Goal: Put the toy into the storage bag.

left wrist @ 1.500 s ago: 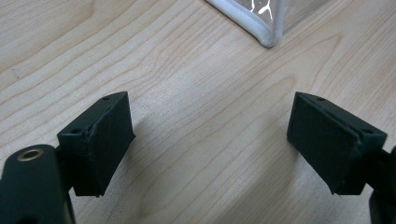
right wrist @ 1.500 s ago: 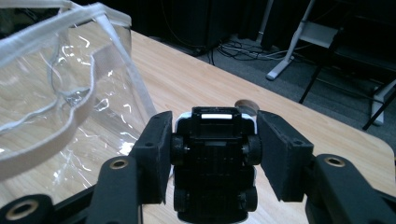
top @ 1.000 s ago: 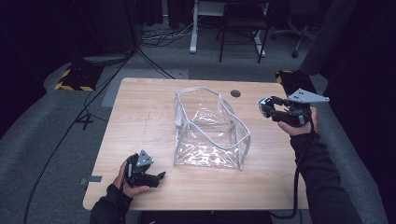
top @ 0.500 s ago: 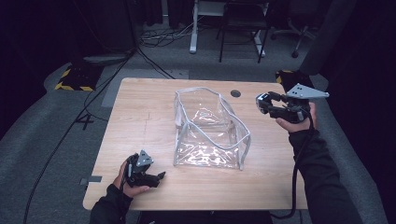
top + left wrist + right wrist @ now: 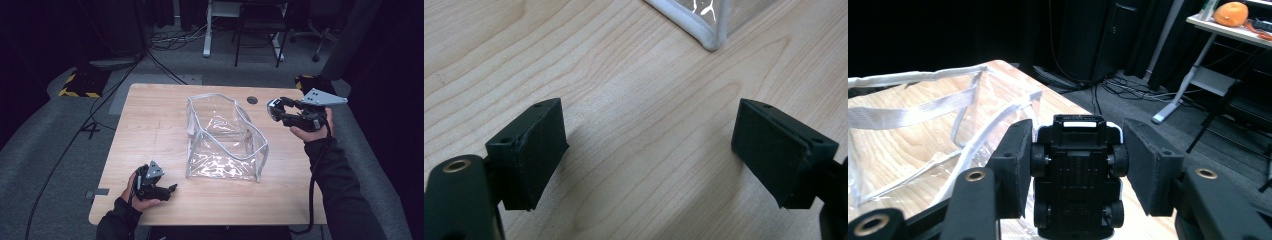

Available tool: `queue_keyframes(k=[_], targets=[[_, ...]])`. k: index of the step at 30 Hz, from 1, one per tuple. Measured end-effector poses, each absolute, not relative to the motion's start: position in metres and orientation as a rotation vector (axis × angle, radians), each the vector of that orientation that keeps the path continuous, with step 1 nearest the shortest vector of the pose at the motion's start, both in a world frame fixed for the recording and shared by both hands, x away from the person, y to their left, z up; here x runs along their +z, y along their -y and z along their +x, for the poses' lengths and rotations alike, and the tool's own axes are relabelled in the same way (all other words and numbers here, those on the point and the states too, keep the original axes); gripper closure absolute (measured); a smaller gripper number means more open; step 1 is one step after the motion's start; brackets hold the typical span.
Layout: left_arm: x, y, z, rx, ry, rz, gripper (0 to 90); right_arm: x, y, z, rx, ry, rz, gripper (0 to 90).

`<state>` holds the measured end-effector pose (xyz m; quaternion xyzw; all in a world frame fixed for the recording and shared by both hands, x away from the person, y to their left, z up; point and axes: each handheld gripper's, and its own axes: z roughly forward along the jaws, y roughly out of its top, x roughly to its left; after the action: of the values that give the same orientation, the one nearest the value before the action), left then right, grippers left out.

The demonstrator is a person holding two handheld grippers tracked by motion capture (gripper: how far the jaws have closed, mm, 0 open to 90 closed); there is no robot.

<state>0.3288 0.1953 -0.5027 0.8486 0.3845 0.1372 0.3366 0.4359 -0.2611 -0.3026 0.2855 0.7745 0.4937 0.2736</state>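
Observation:
A clear plastic bag (image 5: 225,137) with white trim stands open at the middle of the wooden table (image 5: 150,115). My right gripper (image 5: 275,107) hovers just right of the bag's far rim, shut on a small black toy car (image 5: 273,111). In the right gripper view the toy car (image 5: 1078,170) shows its underside and wheels between the pads (image 5: 1015,150), with the bag (image 5: 923,105) to the left. My left gripper (image 5: 167,191) rests near the table's front left, open. In the left gripper view its jaws stand wide apart over bare wood, the left gripper (image 5: 649,160) holding nothing, the bag's corner (image 5: 706,37) beyond.
A round cable hole (image 5: 252,100) sits in the tabletop behind the bag. Cables (image 5: 150,60) trail over the grey floor at the left, near a yellow-and-black striped block (image 5: 77,85). A desk frame (image 5: 207,30) and a chair (image 5: 260,30) stand beyond the table.
My right gripper has shifted a little left toward the bag with the toy car in it. The left gripper and the bag have stayed put.

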Motion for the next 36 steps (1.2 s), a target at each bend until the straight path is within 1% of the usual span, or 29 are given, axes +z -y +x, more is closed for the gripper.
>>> queue_keyframes(k=[11,36], targets=[[-0.503,-0.195,0.329,0.356,-1.004,2.211,14.7,-0.295,0.246,0.43,1.372,-2.102,0.716,48.3],[-0.503,-0.195,0.329,0.358,-1.002,2.212,14.7,-0.295,0.197,0.419,1.392,-2.192,0.585,48.3]])
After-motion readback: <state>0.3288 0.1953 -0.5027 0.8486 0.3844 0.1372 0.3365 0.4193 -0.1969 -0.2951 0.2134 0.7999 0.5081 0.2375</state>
